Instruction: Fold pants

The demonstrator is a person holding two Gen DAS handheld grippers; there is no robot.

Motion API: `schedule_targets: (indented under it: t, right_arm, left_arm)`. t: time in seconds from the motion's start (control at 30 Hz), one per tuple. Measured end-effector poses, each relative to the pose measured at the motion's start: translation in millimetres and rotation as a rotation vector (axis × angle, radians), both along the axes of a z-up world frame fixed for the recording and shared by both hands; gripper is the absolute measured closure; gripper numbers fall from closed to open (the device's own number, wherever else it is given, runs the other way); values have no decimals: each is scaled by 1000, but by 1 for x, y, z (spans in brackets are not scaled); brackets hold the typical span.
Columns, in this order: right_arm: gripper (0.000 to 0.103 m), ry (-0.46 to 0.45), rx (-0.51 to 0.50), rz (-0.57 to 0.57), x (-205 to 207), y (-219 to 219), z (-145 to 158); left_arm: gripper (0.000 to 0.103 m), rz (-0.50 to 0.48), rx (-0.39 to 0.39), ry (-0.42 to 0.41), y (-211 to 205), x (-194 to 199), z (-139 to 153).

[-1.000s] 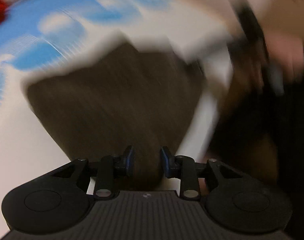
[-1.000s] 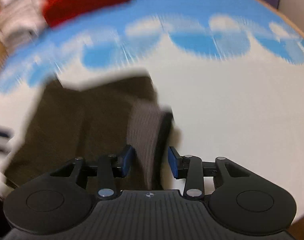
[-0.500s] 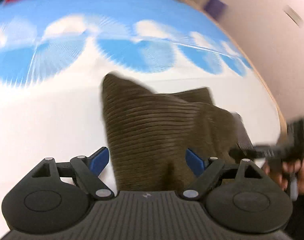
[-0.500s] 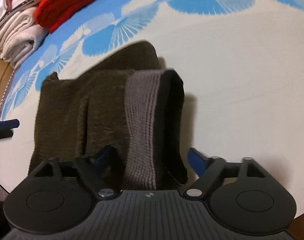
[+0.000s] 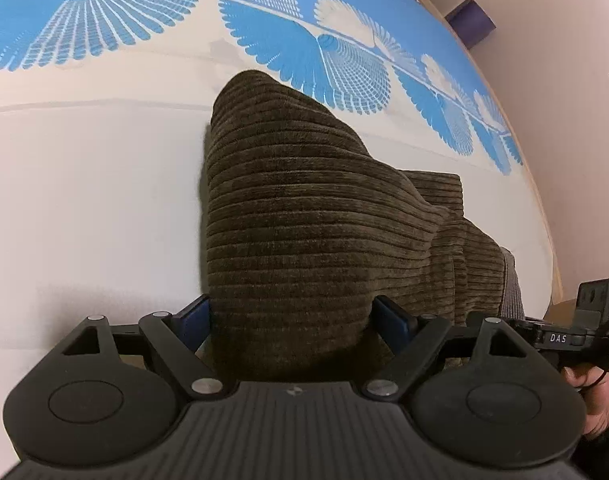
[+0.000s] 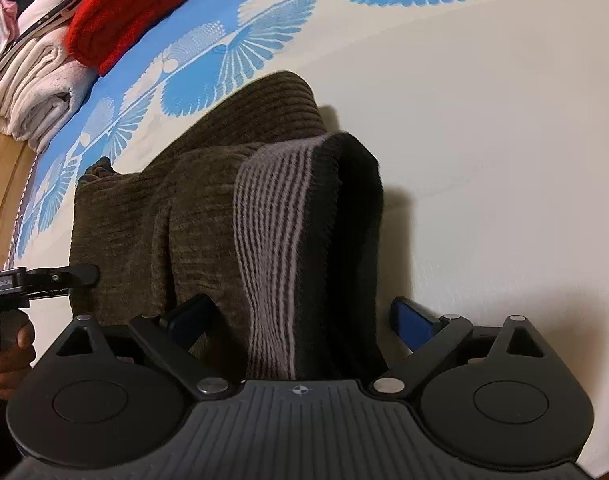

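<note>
The brown corduroy pants (image 5: 304,220) lie folded in a thick bundle on the white and blue bed cover (image 5: 84,180). My left gripper (image 5: 292,316) is open, its blue pads either side of the bundle's near edge. In the right wrist view the pants (image 6: 176,200) show their grey striped waistband (image 6: 272,240) with a dark lining beside it. My right gripper (image 6: 304,320) is open around the waistband end. The left gripper's finger (image 6: 64,274) shows at the bundle's left edge. The right gripper (image 5: 576,332) shows at the far right of the left wrist view.
A red knit (image 6: 144,12) and folded beige and white laundry (image 6: 36,88) are stacked at the far left of the bed. A wooden bed edge (image 6: 4,168) runs along the left. A purple box (image 5: 470,24) stands by the wall.
Both grippers have opened and let go of the pants, which now rest folded on the bed. The views have steadied after fast motion.
</note>
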State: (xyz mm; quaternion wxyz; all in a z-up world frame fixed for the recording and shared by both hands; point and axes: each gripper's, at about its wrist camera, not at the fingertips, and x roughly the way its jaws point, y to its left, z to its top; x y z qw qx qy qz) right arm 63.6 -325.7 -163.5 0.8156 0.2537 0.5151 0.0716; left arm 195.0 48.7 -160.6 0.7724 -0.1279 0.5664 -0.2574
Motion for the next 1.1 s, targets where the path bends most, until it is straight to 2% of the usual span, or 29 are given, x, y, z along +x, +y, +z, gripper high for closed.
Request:
schedule_targets:
  t: [0.07,0.33,0.43,0.5,0.57,0.7,0.83,0.97,1.03,1.07,1.1]
  right_arm:
    - [22,-19,-14,-2,3,3,2]
    - [37,-50,-30,-1,6,10,8]
    - [46,-75,-43,-9,3,12,15]
    - [50,-98,-38,-20,1,11,20]
    - [53,-127,-39,-24,1,12,27]
    - [56,-205,-34,-22,8,14,40]
    - [59,-349,-14,-17,26,22,65]
    - [58,-546,-22,17,47,36,101]
    - [58,-607,-21,32,61,40,113]
    - [57,-623,-12,40,70,41,116]
    - [55,-624,-3,47,82,42,117]
  left_arm:
    - [15,-9,-3,5,-2,2,-3]
    - [17,-40,-4,-5,-8,10,-5]
    - [28,-64,27,-33,-12,8,1]
    - [43,-68,28,-47,-12,8,7]
    - [52,-69,18,-63,-11,9,16]
    - [58,-53,17,-156,-9,12,44]
    - [58,6,5,-297,4,24,80]
    - [57,75,-36,-439,22,32,112]
    - [53,128,-56,-488,31,38,120]
    - [43,165,-57,-496,34,43,120]
    - [29,211,-24,-503,37,47,119]
